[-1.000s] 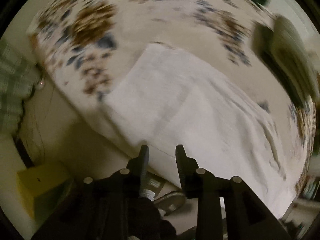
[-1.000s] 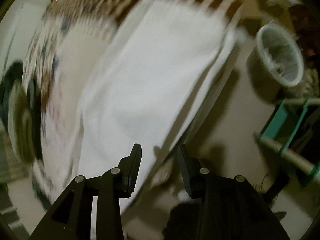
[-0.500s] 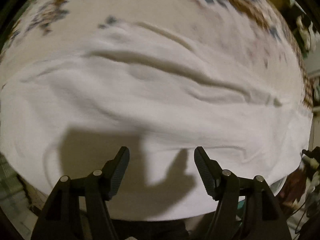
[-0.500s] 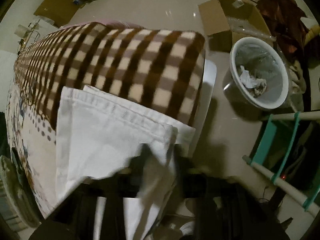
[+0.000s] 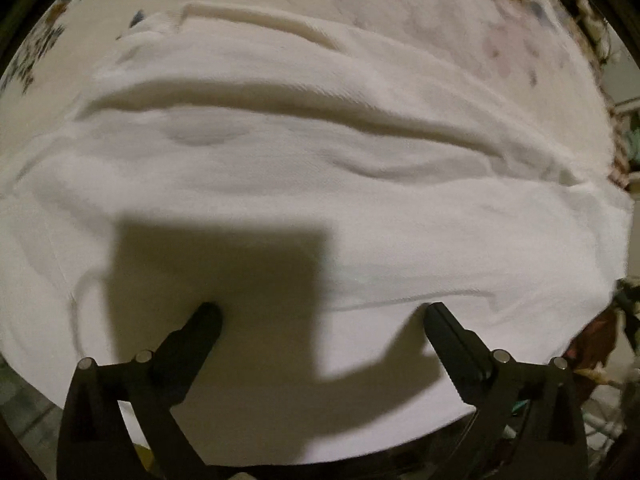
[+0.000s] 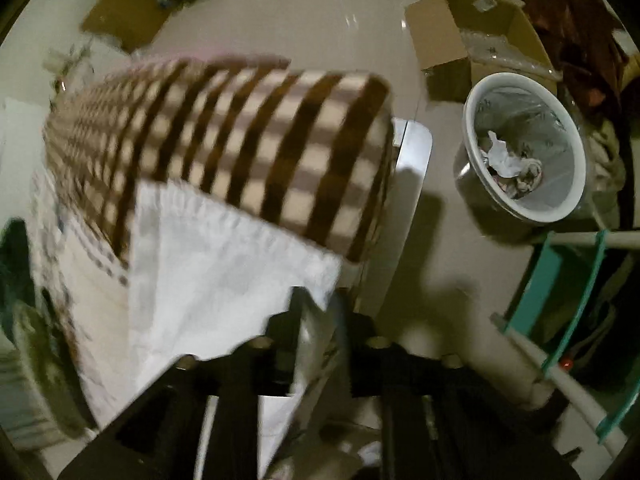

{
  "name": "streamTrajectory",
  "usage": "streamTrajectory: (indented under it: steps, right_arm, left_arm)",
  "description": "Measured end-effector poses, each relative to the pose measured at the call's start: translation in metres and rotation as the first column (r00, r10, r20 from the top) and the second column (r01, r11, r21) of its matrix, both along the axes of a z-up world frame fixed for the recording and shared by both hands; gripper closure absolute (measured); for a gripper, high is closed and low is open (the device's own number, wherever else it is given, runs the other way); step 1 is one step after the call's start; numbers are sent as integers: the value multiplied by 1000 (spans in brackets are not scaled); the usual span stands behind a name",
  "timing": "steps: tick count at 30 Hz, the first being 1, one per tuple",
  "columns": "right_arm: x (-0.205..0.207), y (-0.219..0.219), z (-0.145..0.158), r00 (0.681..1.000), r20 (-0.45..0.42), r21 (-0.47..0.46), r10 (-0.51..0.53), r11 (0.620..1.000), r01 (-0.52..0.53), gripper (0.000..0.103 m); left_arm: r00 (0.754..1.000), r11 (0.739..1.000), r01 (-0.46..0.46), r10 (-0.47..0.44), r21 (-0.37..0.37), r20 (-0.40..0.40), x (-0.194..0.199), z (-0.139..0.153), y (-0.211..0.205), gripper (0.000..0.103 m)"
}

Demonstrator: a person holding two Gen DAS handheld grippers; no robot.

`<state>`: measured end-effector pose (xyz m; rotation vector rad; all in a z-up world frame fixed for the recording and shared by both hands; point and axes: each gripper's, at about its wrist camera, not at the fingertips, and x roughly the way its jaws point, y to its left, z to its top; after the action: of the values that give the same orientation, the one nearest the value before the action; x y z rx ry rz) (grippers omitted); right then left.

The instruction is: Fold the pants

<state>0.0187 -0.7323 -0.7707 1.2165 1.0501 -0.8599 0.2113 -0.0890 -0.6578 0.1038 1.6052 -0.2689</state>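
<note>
Left wrist view: the left claw has its jaws spread wide apart, nothing between them, both tips low over the white pants. The pants fill nearly the whole view, spread across a bed. Long wrinkles run from 9 o'clock to 3 o'clock through the upper half of the cloth. A square dark shadow lies on the fabric between the fingers, toward 7 o'clock. The floral bedsheet shows beyond the far edge of the pants, from 10 o'clock round to 2 o'clock.

Right wrist view: the right claw has its jaws drawn close together, clamped on a corner of the pants. The gathered waistband edge runs from 9 o'clock toward centre, and the pinched corner hangs down between the fingers at 6 o'clock. The picture is motion-blurred; fine detail of the grip cannot be told. Beyond the pants, at 11 to 12 o'clock, lies a brown-and-cream checked blanket over the end of the bed. On the floor at 2 o'clock stands a white waste bin with crumpled paper inside. An open cardboard box lies just behind it at 1 o'clock. A teal-and-white frame stands at 4 o'clock.
</note>
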Motion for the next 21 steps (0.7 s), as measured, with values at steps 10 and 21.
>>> streamTrajectory:
  steps: [10, 21]
  right_arm:
    - [-16, -4, -48, 969, 244, 138, -42, 990, 8, 49]
    - [15, 14, -40, 892, 447, 14, 68, 996, -83, 60]
  left_arm:
    - [997, 997, -73, 72, 30, 27, 11, -3, -1, 0]
    - [994, 994, -100, 98, 40, 46, 17, -3, -11, 0]
